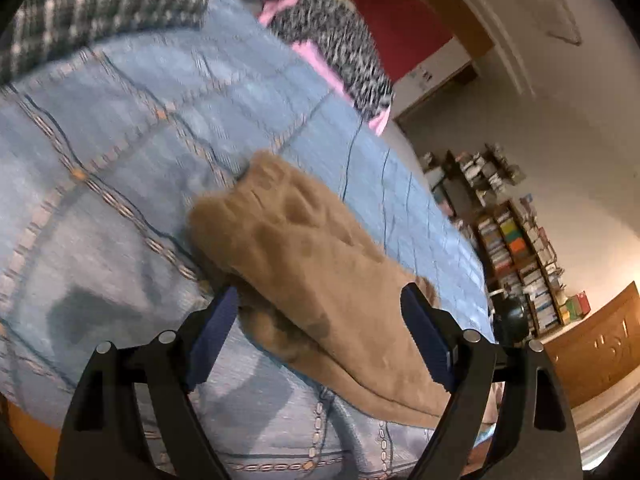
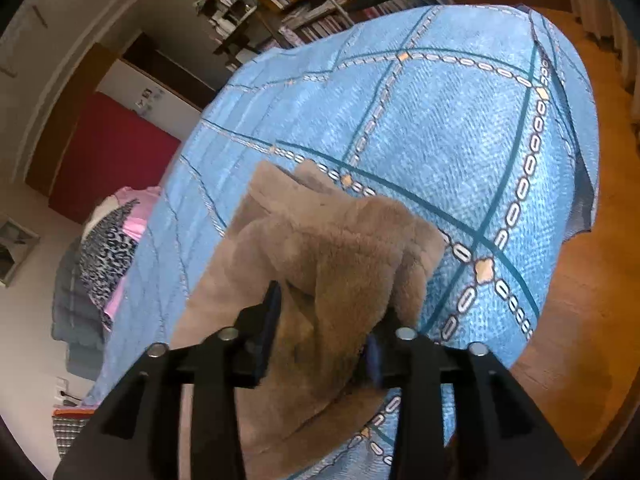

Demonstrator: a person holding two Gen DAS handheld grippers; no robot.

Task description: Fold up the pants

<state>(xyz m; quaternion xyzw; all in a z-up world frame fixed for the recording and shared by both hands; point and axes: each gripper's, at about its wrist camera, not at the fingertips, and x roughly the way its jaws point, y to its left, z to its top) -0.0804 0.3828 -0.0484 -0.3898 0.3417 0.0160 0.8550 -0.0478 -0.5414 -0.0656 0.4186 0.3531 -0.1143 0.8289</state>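
The pants (image 1: pixel 304 248) are tan and fleecy and lie bunched on a blue patterned bedspread (image 1: pixel 120 152). My left gripper (image 1: pixel 320 324) is open, its blue-padded fingers standing wide on either side of the near part of the pants. In the right wrist view my right gripper (image 2: pixel 324 320) is shut on a thick bunch of the pants (image 2: pixel 328 248) and holds it lifted above the bedspread (image 2: pixel 440 128). The right pad is mostly hidden by fleece.
A plaid pillow (image 1: pixel 92 12) and a leopard-and-pink cloth pile (image 1: pixel 336 48) lie at the bed's far end. The pile also shows in the right wrist view (image 2: pixel 112 248). Bookshelves (image 1: pixel 516 240) stand beyond the bed. Wooden floor (image 2: pixel 580 320) lies past the bed's edge.
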